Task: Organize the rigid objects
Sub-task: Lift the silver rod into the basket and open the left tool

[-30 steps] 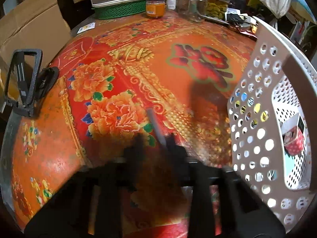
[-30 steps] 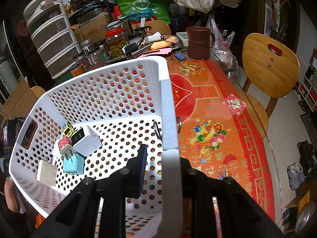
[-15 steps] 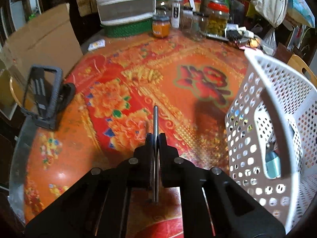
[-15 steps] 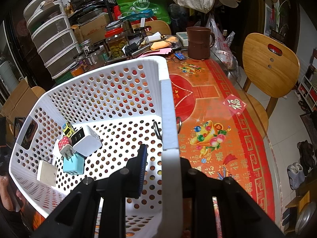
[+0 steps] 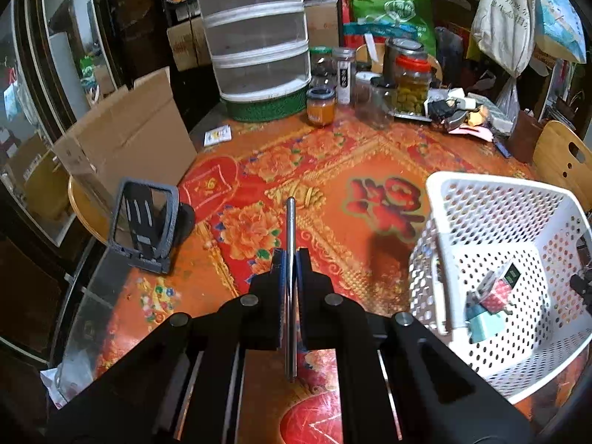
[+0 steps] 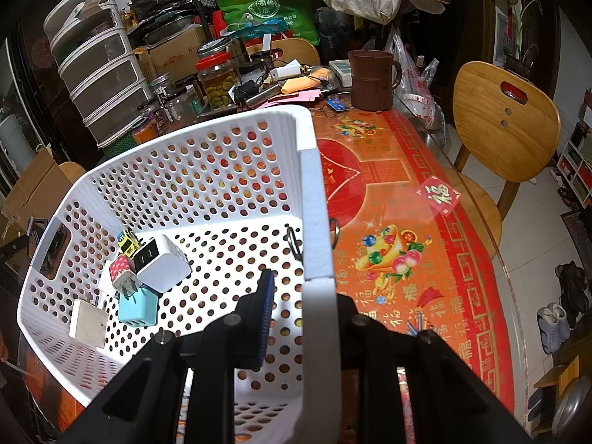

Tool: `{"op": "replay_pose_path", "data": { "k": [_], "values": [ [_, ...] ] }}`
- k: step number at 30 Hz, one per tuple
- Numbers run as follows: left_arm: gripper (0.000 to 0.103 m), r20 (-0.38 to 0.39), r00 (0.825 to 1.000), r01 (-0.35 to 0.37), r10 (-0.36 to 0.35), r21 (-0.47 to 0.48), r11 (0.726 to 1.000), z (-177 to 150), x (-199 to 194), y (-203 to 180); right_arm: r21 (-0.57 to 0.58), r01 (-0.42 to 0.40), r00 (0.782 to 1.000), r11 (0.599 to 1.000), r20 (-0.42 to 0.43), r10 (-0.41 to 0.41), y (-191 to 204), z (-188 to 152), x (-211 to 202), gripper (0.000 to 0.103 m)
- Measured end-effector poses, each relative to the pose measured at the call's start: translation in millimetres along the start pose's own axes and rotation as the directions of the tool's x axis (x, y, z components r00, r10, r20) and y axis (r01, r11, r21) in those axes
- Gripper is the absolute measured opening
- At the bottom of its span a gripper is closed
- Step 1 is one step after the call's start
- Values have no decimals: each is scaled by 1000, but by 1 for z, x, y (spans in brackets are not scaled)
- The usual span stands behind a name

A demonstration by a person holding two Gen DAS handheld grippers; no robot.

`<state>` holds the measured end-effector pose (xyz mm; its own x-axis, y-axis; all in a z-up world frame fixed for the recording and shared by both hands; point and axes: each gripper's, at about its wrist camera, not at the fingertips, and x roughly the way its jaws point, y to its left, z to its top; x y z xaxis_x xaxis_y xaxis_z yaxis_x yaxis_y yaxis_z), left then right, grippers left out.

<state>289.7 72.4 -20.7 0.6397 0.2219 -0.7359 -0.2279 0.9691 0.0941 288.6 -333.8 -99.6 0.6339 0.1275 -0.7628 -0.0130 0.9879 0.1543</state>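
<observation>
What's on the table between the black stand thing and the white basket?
In the left wrist view, only the left gripper holding a metal rod hangs between the black stand and the white basket; the tablecloth underneath is bare.

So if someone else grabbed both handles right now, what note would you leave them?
Left tongs: shut on a thin metal rod, held above the tablecloth.
Right tongs: shut on the white basket wall.
Done: several plug chargers and a tiny yellow toy car lie in the basket.
Left: drop the rod in; the grey phone stand sits outside.
</observation>
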Motion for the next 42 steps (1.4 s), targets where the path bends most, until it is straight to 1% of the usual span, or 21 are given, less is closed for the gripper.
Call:
{"op": "replay_pose_path", "data": {
  "k": [6, 15, 21, 25, 29, 35, 42],
  "values": [
    [5, 31, 1000, 4, -5, 31, 1000, 10, -29, -22, 1, 0, 1000, 1000, 0, 0, 0, 0, 0, 23],
    [5, 55, 998, 32, -37, 97, 995, 20, -59, -72, 1, 0, 1000, 1000, 0, 0, 0, 0, 0, 23],
    [5, 57, 994, 86, -94, 134, 987, 21, -67, -99, 1, -1, 1000, 1000, 0, 1, 1, 0, 0, 23],
    [5, 43, 989, 135, -144, 165, 977, 17, -67, -124, 1, -1, 1000, 1000, 0, 1, 1, 0, 0, 23],
    [5, 29, 985, 163, -172, 198, 967, 11, -64, -149, 1, -2, 1000, 1000, 1, 2, 1, 0, 0, 23],
    [5, -1, 982, 183, -188, 236, 955, 2, -52, -180, 1, -2, 1000, 1000, 1, 2, 1, 0, 0, 23],
    [5, -53, 974, 228, -222, 251, 941, -7, -29, -201, 2, -2, 1000, 1000, 1, 2, 1, 0, 0, 23]
  ]
}}
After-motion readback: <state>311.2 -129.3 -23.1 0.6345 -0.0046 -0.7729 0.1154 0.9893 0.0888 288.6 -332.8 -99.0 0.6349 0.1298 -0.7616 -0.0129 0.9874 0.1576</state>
